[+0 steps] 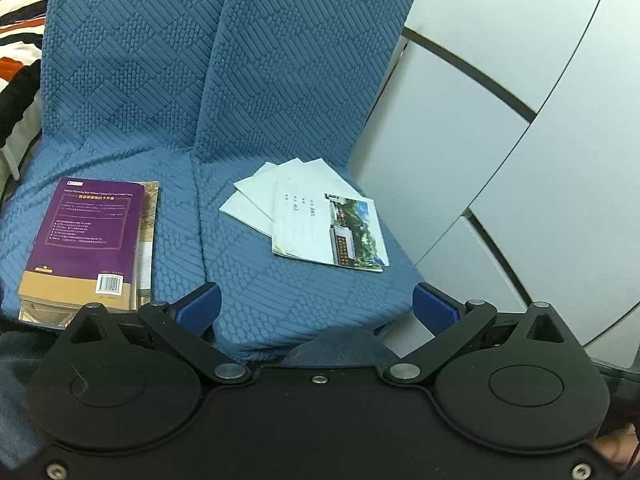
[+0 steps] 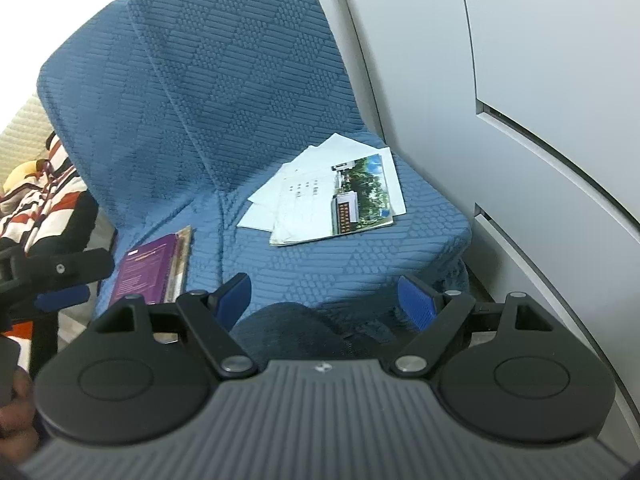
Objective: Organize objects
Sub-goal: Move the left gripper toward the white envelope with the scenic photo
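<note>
A purple book (image 1: pixel 86 236) lies on top of another book on the left seat cushion of a blue sofa (image 1: pixel 280 300). A loose pile of white papers (image 1: pixel 296 204) topped by a photo leaflet (image 1: pixel 356 232) lies on the right cushion. My left gripper (image 1: pixel 316 304) is open and empty, held before the front edge of the right cushion. In the right wrist view my right gripper (image 2: pixel 324 292) is open and empty, short of the papers (image 2: pixel 304 196) and leaflet (image 2: pixel 362 192). The purple book (image 2: pixel 148 272) lies to its left. The left gripper's blue fingers (image 2: pixel 64 296) show at the far left.
Grey cabinet panels (image 1: pixel 500 160) stand right of the sofa, close to the right cushion. A striped orange, white and black cloth (image 1: pixel 20 40) lies to the sofa's left. The sofa's tall back cushions (image 2: pixel 240 80) rise behind the seats.
</note>
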